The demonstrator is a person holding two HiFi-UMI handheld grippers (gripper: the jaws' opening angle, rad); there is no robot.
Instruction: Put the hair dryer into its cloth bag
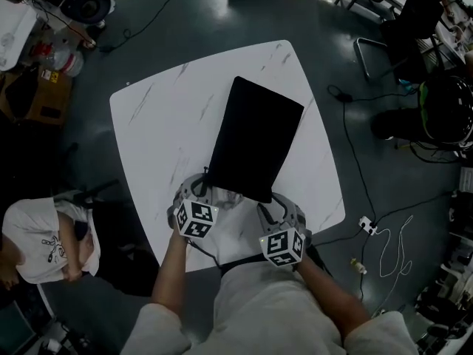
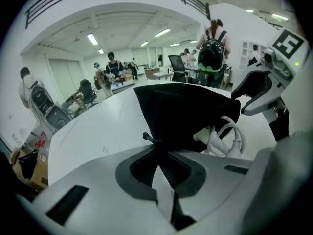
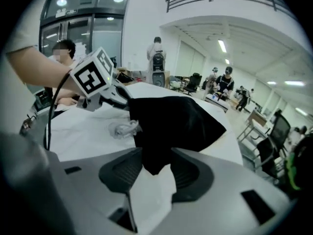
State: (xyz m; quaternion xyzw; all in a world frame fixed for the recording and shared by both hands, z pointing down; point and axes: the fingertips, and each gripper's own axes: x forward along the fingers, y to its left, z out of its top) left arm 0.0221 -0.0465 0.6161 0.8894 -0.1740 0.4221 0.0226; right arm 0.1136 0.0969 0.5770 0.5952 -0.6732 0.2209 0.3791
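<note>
- Two tongs are in my hands, both at the near end of the black cloth bag (image 1: 255,135). The bag lies flat on the white counter (image 1: 159,102), with its far end pointing away from me.
- My left tongs (image 2: 159,153) are pinched tight on the bag's near edge. The black cloth runs straight into the closed jaws, and a short dark drawstring tip (image 2: 146,137) sticks out just beside them.
- My right tongs (image 3: 156,161) stand wide. A corner of the bag hangs between the pads, and they do not press on it.
- Of the hair dryer I see its white cable (image 2: 229,140), which loops out from under the bag's near end between the two tongs. The rest is covered by the cloth, so I cannot tell how far in it sits.
- Each of the tongs carries a cube printed with black-and-white square patterns, the left cube (image 1: 196,219) and the right cube (image 1: 283,246). They are blocky marks rather than letters.
- A person in a pale shirt (image 1: 41,242) sits off the counter's left side.
- A white power strip (image 1: 367,225) lies among loose wires on the dark floor to the right.
</note>
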